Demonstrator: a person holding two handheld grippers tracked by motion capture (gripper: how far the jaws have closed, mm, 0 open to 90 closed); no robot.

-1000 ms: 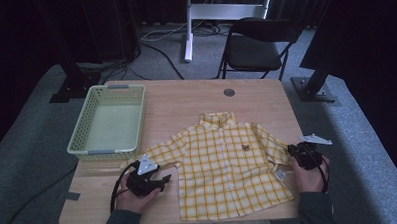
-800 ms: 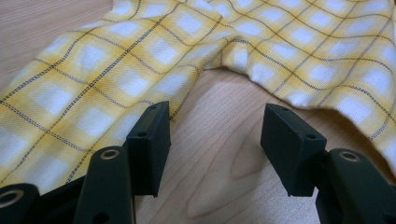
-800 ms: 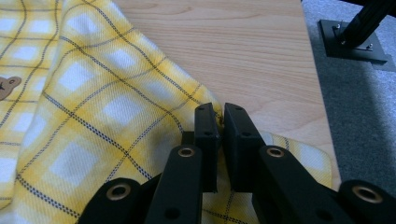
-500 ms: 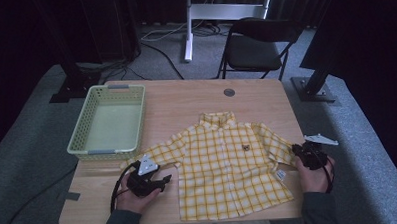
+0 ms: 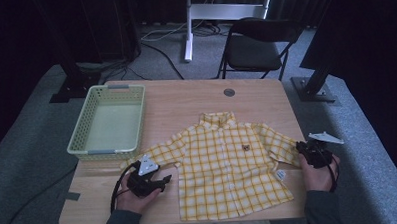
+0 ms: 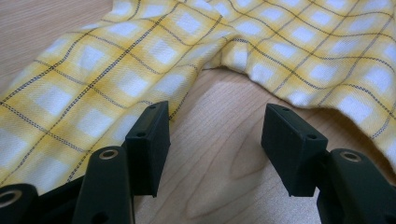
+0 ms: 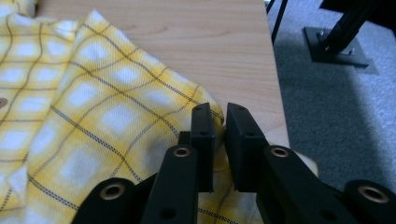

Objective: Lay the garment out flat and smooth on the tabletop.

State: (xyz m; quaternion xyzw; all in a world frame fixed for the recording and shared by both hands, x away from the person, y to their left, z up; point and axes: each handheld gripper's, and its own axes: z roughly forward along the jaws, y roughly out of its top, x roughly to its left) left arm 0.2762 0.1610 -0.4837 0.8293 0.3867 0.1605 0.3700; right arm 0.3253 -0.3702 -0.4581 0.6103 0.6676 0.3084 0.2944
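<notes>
A yellow plaid shirt (image 5: pixel 228 166) lies spread flat, front up, on the wooden table (image 5: pixel 186 100). My left gripper (image 5: pixel 165 181) rests on the table just below the shirt's left sleeve (image 6: pixel 116 70). Its jaws (image 6: pixel 215 135) stand wide apart over bare wood, and one pad (image 6: pixel 149 140) touches the sleeve's hem. My right gripper (image 5: pixel 300 147) is at the tip of the right sleeve (image 7: pixel 93 102), near the table's right edge. Its jaws (image 7: pixel 219 116) have just been opening. Only a narrow gap shows, with the sleeve's folded hem in it.
A pale green basket (image 5: pixel 108 151) with nothing in it stands at the table's left. A round grommet (image 5: pixel 229 92) sits near the far edge. A white label (image 5: pixel 281 174) sticks out of the shirt's right side. Behind the table stand a folding chair (image 5: pixel 256 45) and stand bases.
My right hand has edged slightly toward the table's right edge at the sleeve tip. The left hand and the shirt's body have stayed put.
</notes>
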